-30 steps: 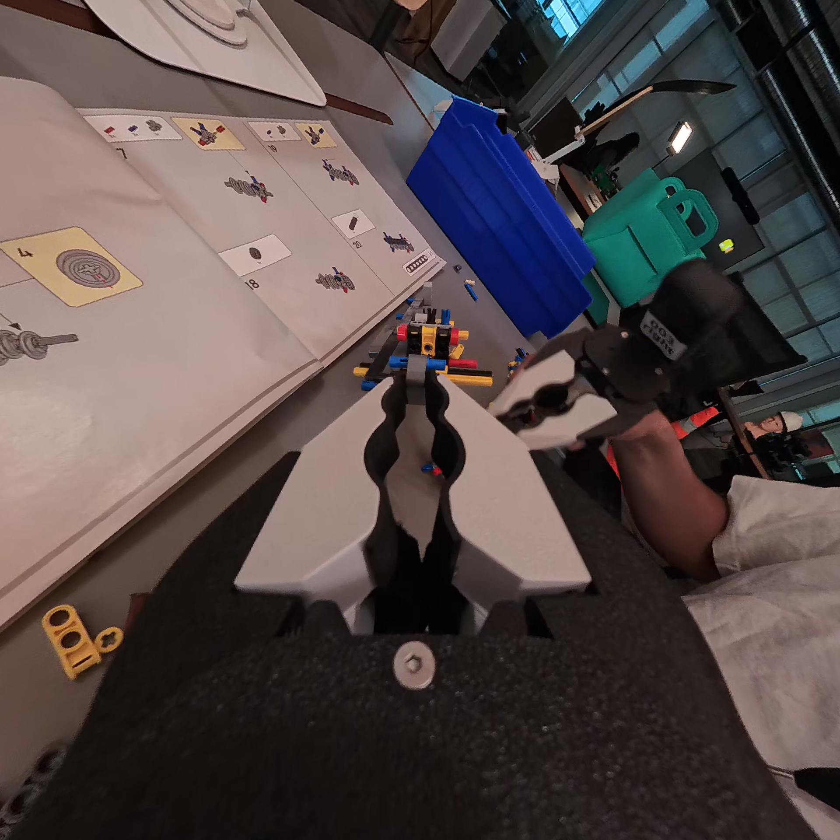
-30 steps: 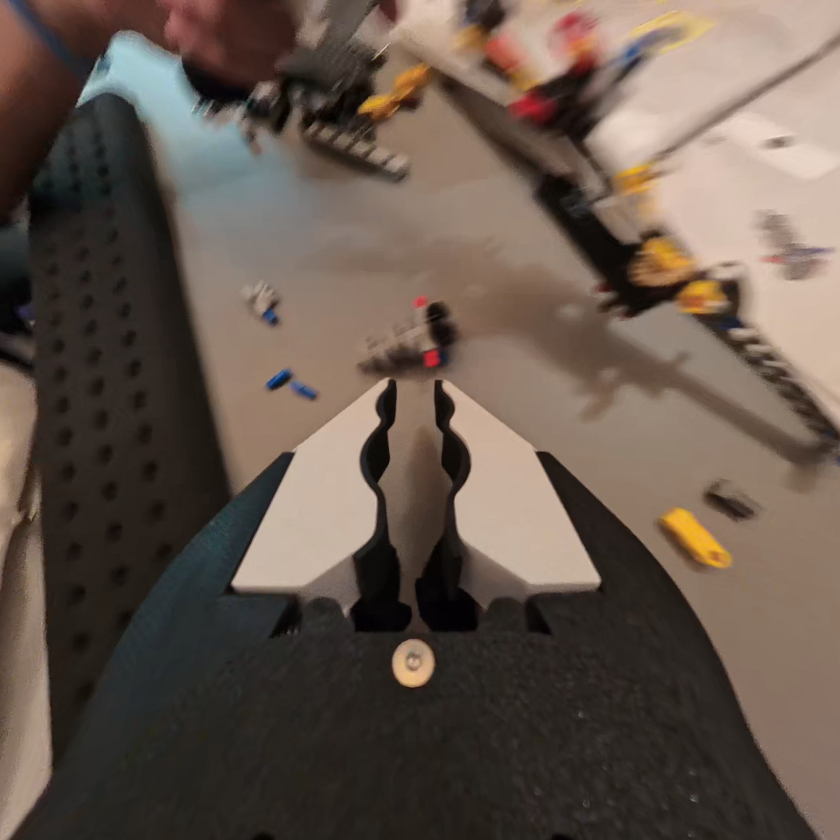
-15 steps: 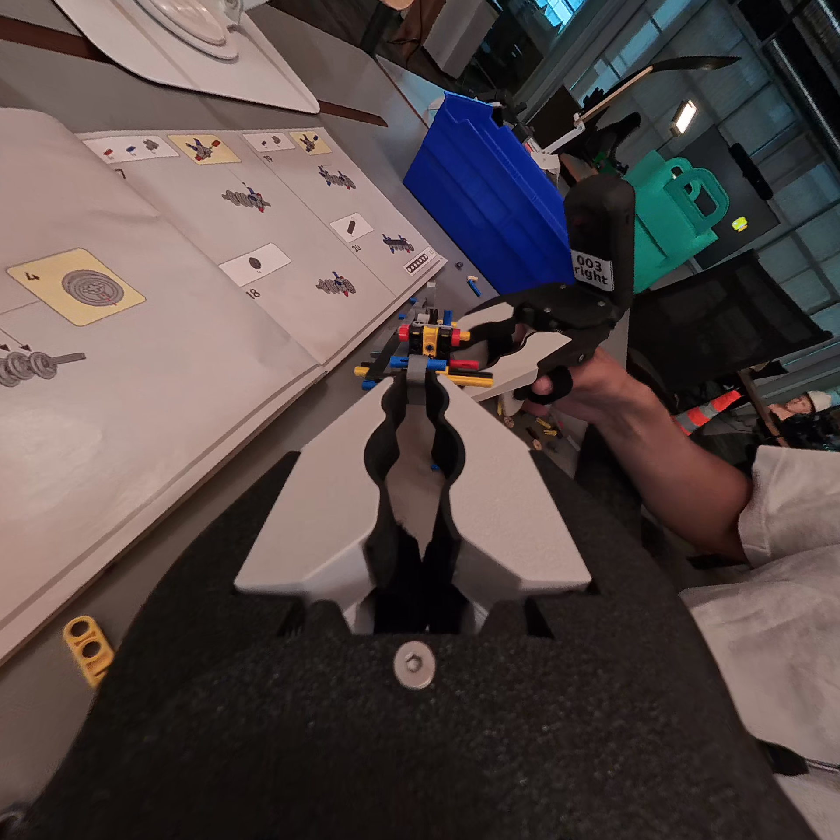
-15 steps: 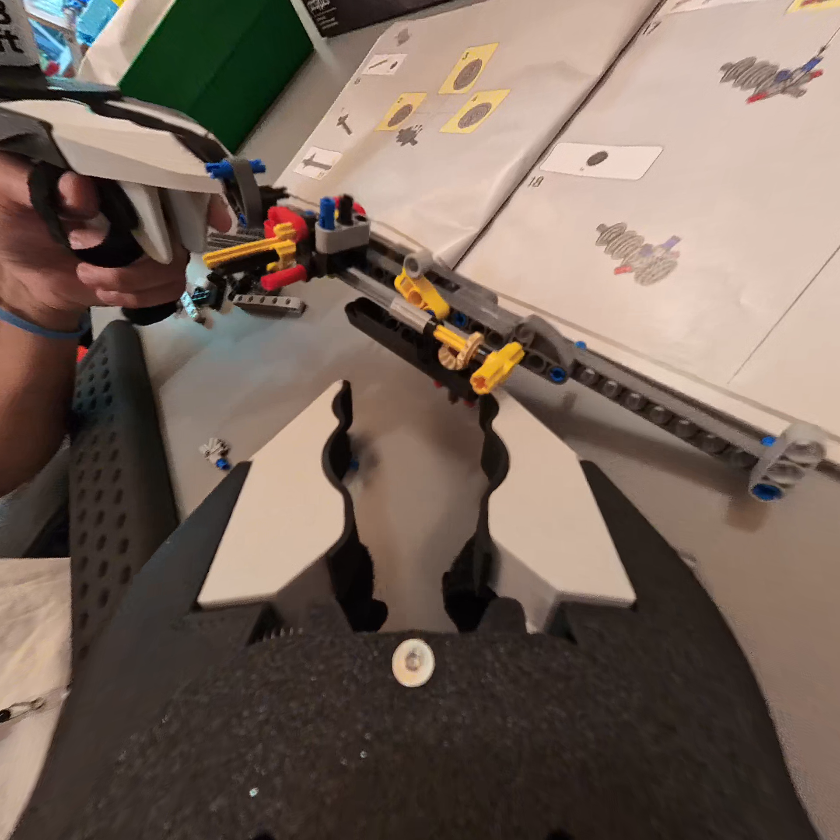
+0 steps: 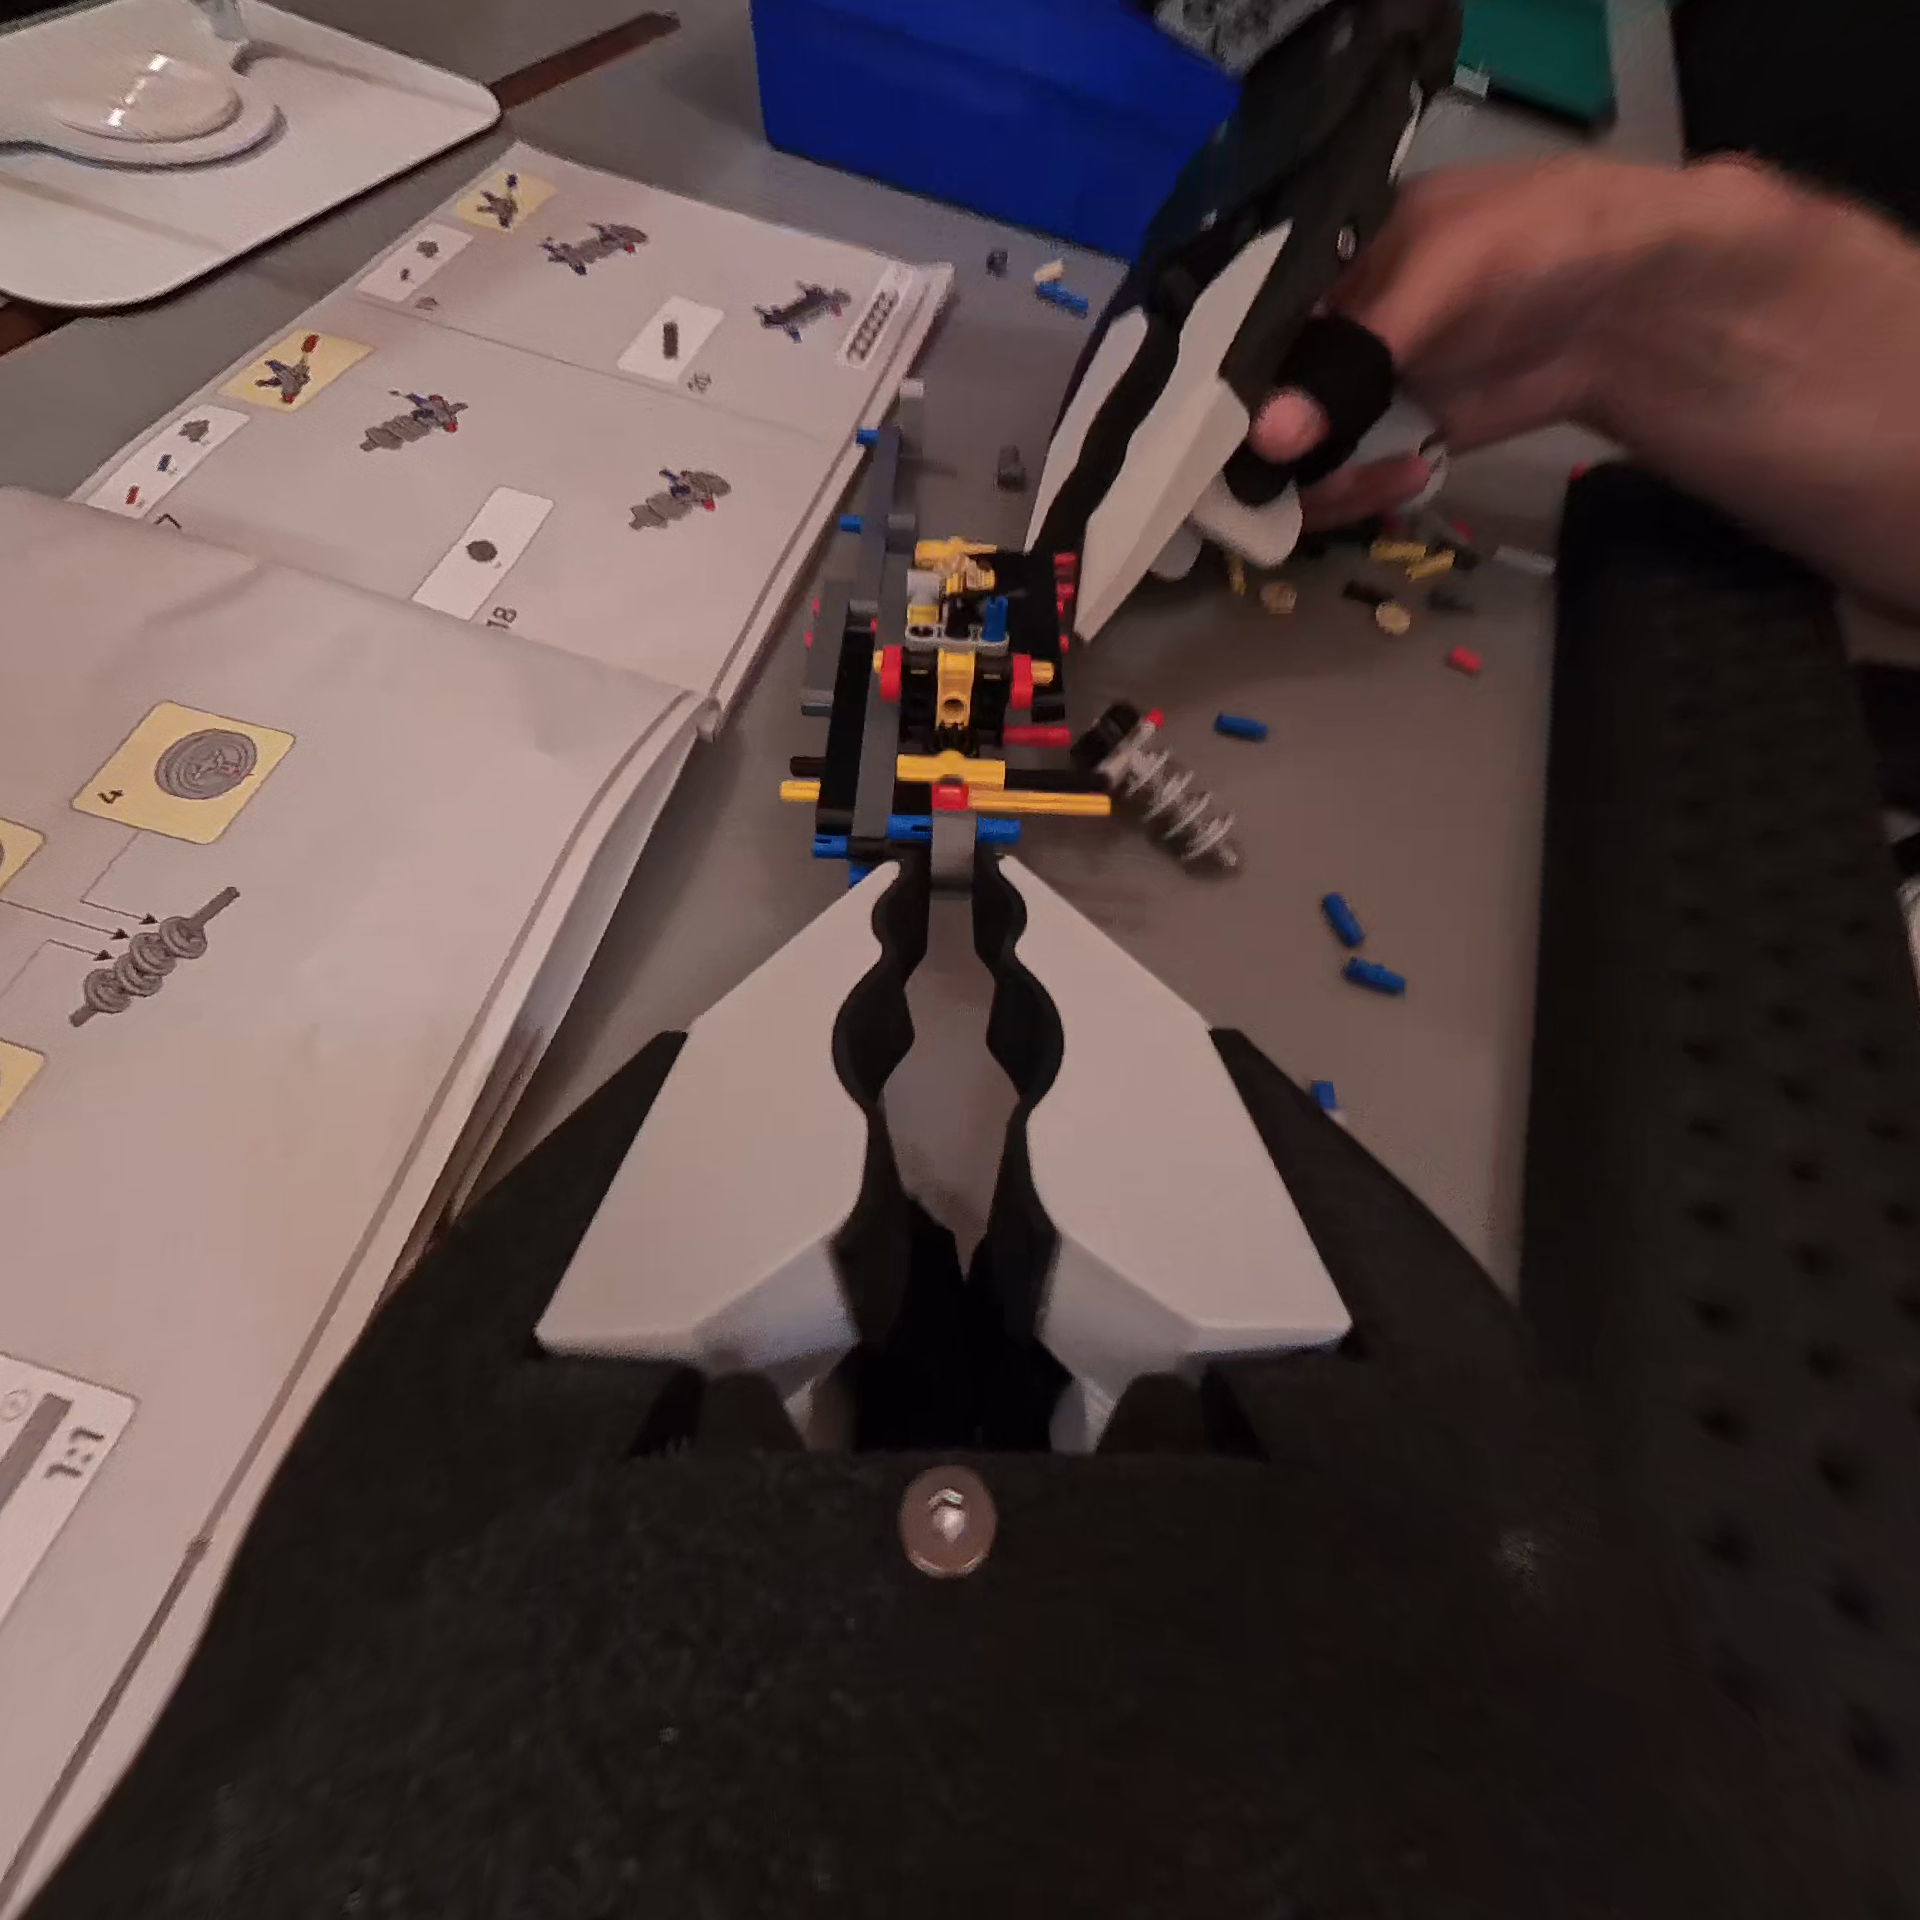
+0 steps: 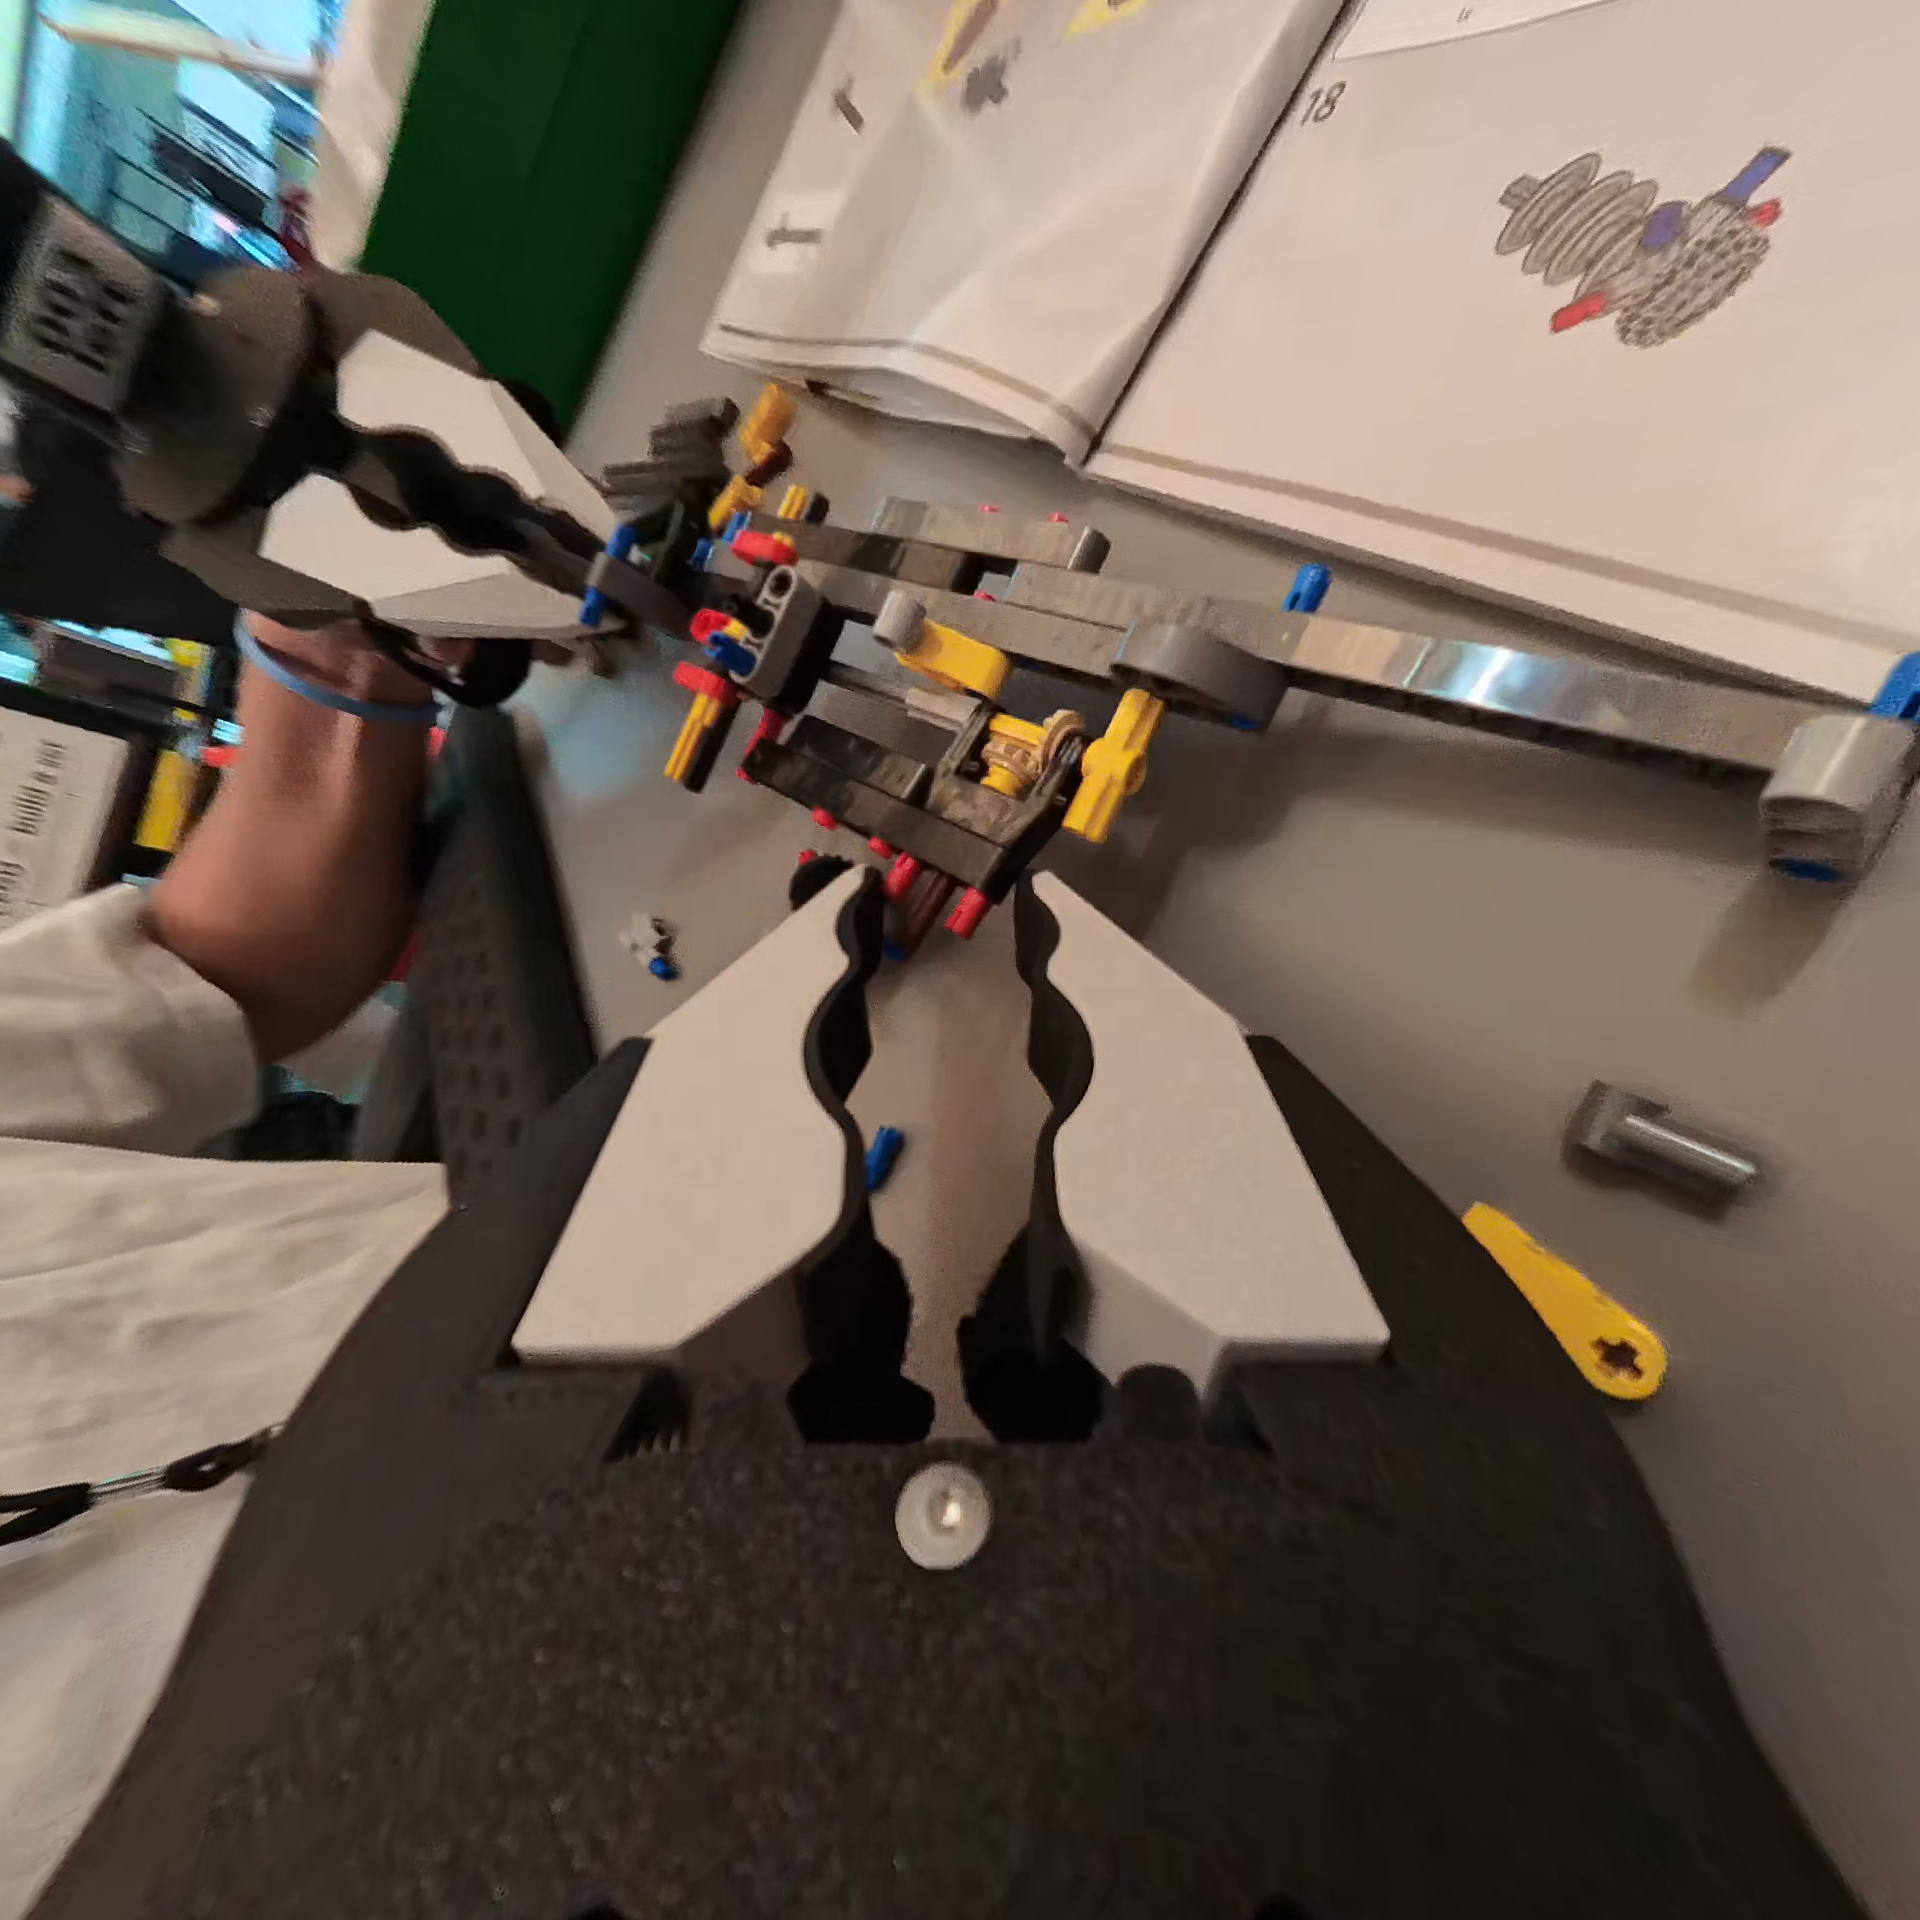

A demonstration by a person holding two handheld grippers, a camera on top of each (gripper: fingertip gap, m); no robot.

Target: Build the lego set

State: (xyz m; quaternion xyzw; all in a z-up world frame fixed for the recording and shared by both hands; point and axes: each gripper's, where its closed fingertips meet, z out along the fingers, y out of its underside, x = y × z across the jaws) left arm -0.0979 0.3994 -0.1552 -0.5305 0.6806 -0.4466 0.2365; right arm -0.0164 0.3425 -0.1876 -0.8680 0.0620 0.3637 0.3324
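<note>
Left gripper (image 5: 948, 871) clamps grey end beam of lego chassis (image 6: 935, 675) beside instruction booklet (image 5: 436, 540) edge; right gripper (image 6: 940, 899), jaws parted, nears black side. Brace, press square.

Grey table (image 5: 1382, 831) with open instruction booklet (image 5: 364, 831), scattered loose pieces (image 5: 1361, 951), blue bin (image 5: 987, 114)

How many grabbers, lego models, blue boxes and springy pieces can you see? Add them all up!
Grippers: 2 (left gripper, right gripper)
Lego model: 1
Blue box: 1
Spring piece: 1
Total: 5
</note>
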